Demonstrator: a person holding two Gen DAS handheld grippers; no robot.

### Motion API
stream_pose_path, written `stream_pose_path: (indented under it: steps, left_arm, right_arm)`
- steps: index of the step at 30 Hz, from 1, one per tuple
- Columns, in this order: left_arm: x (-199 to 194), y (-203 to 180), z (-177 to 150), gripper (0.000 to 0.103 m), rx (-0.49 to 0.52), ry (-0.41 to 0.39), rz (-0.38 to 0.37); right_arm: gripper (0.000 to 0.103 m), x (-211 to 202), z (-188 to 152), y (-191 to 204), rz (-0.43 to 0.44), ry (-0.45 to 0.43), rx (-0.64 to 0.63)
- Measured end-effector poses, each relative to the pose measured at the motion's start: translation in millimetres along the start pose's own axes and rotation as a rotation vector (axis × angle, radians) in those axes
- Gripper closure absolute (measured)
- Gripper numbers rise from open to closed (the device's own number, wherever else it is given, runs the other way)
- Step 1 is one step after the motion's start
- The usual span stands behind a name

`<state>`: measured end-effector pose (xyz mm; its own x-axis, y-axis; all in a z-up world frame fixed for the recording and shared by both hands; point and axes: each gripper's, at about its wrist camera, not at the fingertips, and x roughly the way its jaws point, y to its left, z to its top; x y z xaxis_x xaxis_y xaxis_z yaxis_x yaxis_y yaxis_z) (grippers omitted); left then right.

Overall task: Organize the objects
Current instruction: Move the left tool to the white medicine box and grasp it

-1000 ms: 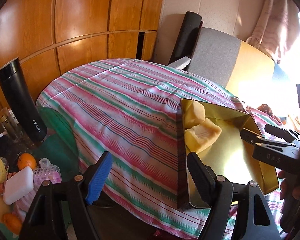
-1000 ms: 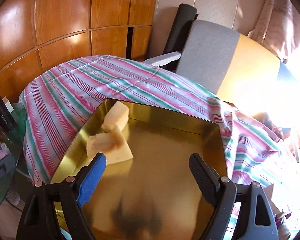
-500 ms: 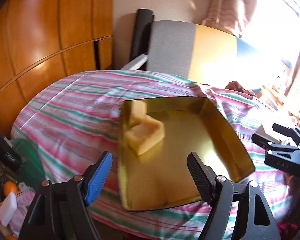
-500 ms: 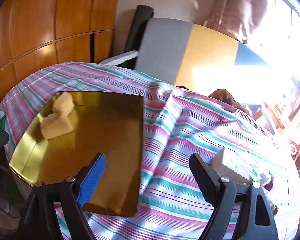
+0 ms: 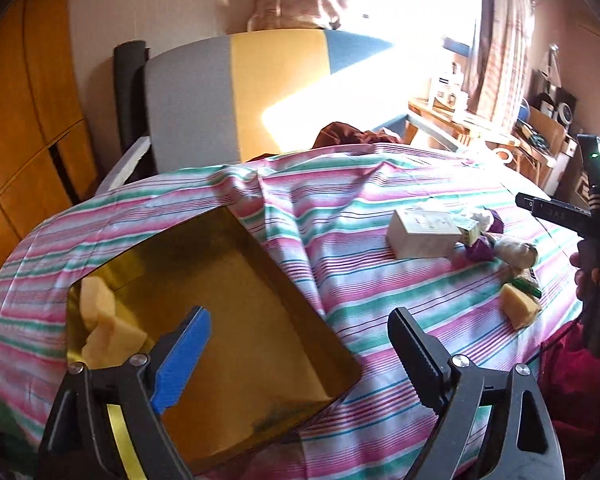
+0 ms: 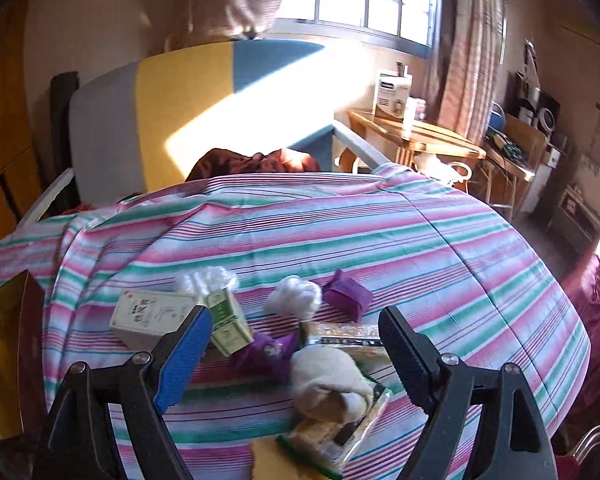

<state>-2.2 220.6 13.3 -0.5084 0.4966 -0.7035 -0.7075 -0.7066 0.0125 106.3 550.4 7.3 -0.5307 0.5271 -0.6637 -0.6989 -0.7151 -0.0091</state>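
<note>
A gold tray point(image 5: 300, 300) lies on the striped tablecloth with two yellow sponge pieces point(image 5: 108, 332) at its left end. My left gripper point(image 5: 300, 352) is open and empty above the tray's near right corner. My right gripper point(image 6: 296, 348) is open and empty over a pile of items: a white box point(image 6: 152, 312), a small green-white box point(image 6: 228, 320), a rolled beige sock point(image 6: 328, 376), purple wrappers point(image 6: 348, 292), white cotton balls point(image 6: 296, 296) and a snack packet point(image 6: 332, 432). Another yellow sponge point(image 5: 518, 310) lies near the table's right edge.
A grey, yellow and blue chair point(image 5: 236, 92) stands behind the table. A wooden side table point(image 6: 416, 136) with boxes stands by the window. The right gripper's body point(image 5: 592, 216) shows at the right edge of the left wrist view.
Both grippers have swung to the right. The right one left the tray and is now over the pile of items. The tray has slid to the left in both views.
</note>
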Motion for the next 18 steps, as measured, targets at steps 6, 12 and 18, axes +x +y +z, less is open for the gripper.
stream_pose_path:
  steps: [6,12,18]
  left_arm:
    - [48,-69,33,0.007,0.307,0.064,-0.094]
    - [101,-114,68,0.004,0.575,0.067,-0.138]
    - [149,-145,86,0.002,0.765,0.105,-0.178]
  right_arm:
    - [0.016,20,-10,-42,0.032,0.064,0.193]
    - [0.016,14,-10,-42,0.099,0.055,0.214]
    - [0.016,23,-10,-52,0.169,0.097,0.289]
